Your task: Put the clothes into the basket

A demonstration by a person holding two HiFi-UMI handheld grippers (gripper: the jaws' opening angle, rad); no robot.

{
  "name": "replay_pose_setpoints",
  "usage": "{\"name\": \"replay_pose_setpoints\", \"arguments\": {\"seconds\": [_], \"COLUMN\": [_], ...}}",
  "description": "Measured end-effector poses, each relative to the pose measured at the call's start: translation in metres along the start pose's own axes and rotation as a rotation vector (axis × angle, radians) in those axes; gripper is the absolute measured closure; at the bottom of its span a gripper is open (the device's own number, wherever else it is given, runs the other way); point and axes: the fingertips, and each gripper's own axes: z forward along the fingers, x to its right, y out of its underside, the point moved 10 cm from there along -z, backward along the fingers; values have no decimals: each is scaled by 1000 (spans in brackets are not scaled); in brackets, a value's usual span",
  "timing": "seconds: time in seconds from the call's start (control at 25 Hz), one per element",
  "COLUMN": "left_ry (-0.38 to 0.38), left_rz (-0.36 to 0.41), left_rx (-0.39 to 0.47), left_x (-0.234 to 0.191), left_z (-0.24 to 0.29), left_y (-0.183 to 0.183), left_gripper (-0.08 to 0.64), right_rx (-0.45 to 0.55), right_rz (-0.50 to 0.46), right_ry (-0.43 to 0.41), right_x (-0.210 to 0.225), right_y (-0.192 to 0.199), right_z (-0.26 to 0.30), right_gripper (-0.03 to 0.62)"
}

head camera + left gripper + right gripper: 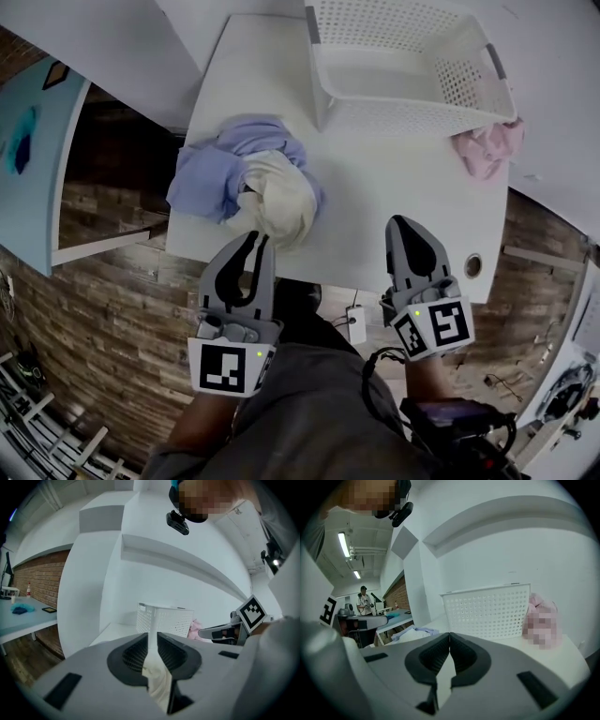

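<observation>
Clothes: crumpled lavender and cream fabric heap lay on white table, directly ahead of left gripper, whose jaws pinched the cream garment at its edge. Right gripper was clenched, empty. White perforated plastic basket stood beyond it, pink garment to its right.

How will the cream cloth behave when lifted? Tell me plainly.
Probably floppy: the cream cloth lies crumpled in soft folds and bunches limp in the left claw. Likely light, being thin fabric. It rests against the purple cloth, so that may drag along.
</observation>
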Motion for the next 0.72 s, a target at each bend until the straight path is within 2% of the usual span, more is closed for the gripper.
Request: {"name": "replay_pose_setpoints", "arguments": {"seconds": [0.04, 0.2, 0.44, 0.6, 0.72], "left_ry": [9, 33, 48, 20, -5], "left_rz": [-11, -15, -31, -70, -105], "left_rx": [-9, -42, -78, -113, -143], "left_x": [-1, -4, -8, -17, -27], "left_z": [4, 18, 37, 50, 62], "left_y": [4, 18, 34, 45, 54], "left_gripper": [463, 360, 225, 132, 90], "right_rx": [-13, -50, -98, -129, -150], "right_rz": [-2, -4, 4, 14, 23], "right_ry": [2, 18, 16, 14, 15], "right_x": [2, 10, 15, 18, 22], "right_y": [3, 11, 24, 32, 39], "right_z": [3, 15, 29, 37, 44], "right_gripper": [584, 584, 584, 584, 584]}}
